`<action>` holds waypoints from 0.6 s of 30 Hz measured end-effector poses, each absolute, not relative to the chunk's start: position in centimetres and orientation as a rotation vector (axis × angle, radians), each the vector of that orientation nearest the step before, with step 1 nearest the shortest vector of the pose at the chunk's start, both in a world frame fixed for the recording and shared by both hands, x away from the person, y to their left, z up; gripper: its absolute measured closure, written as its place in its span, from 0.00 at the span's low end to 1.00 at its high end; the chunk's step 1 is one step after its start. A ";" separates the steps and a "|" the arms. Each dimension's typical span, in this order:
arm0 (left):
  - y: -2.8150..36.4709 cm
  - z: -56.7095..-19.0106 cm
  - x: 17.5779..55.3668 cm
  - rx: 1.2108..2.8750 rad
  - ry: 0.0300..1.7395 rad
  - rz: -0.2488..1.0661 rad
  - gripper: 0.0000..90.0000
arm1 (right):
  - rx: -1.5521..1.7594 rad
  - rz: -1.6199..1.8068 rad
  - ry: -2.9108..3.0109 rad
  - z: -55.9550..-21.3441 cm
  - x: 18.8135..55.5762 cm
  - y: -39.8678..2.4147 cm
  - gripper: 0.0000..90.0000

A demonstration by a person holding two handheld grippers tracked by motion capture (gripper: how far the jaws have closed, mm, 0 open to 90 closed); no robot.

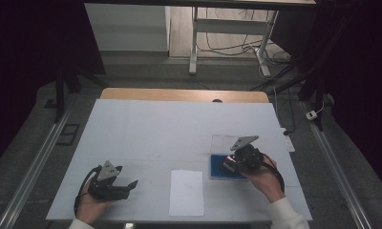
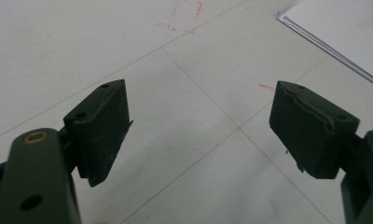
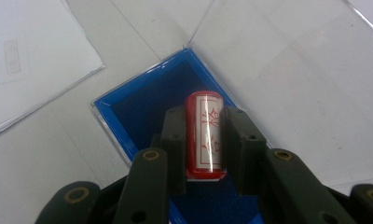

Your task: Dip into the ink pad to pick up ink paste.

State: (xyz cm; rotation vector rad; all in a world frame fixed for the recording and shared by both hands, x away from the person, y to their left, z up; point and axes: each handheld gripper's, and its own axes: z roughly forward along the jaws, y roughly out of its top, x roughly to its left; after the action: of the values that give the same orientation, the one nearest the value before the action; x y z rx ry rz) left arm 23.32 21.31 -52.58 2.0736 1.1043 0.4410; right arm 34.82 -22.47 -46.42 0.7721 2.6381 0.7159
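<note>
High view: above near side, facing forward and down.
Gripper views: close over table (image 1: 146, 129).
Shared: paper sheet (image 1: 186, 192), blue box (image 3: 142, 105).

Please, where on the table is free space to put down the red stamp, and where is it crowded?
Bare table lies behind the paper sheet and between it and the left gripper. The right side is crowded: the right gripper holds the red stamp over the blue box, whose clear lid lies open.

Both grippers, left gripper (image 1: 124, 187) and right gripper (image 1: 233, 164), look black with grey three-cornered plates, brass-coloured pivots and, seemingly, white sleeves.
</note>
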 end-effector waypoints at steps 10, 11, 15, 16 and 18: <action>21.2 -52.6 23.3 2.075 1.105 0.439 0.22 | 0.780 0.650 2.647 -46.7 34.9 -22.0 0.79; 21.2 -52.6 23.2 2.077 1.104 0.439 0.22 | 0.785 0.643 2.654 -46.6 34.9 -21.9 0.79; 21.3 -52.6 23.2 2.079 1.104 0.440 0.22 | 0.785 0.597 2.675 -46.4 35.2 -21.6 0.79; 21.3 -52.6 23.3 2.077 1.108 0.439 0.22 | 0.784 0.595 2.678 -46.4 35.2 -21.5 0.79; 21.3 -52.7 23.3 2.075 1.110 0.440 0.22 | 0.784 0.594 2.680 -46.4 35.3 -21.5 0.79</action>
State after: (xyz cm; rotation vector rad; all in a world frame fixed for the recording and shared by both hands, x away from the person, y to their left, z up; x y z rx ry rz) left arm 23.29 21.32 -52.65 2.0754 1.1102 0.4397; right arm 35.25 -21.51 -46.42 0.7844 2.6797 0.5939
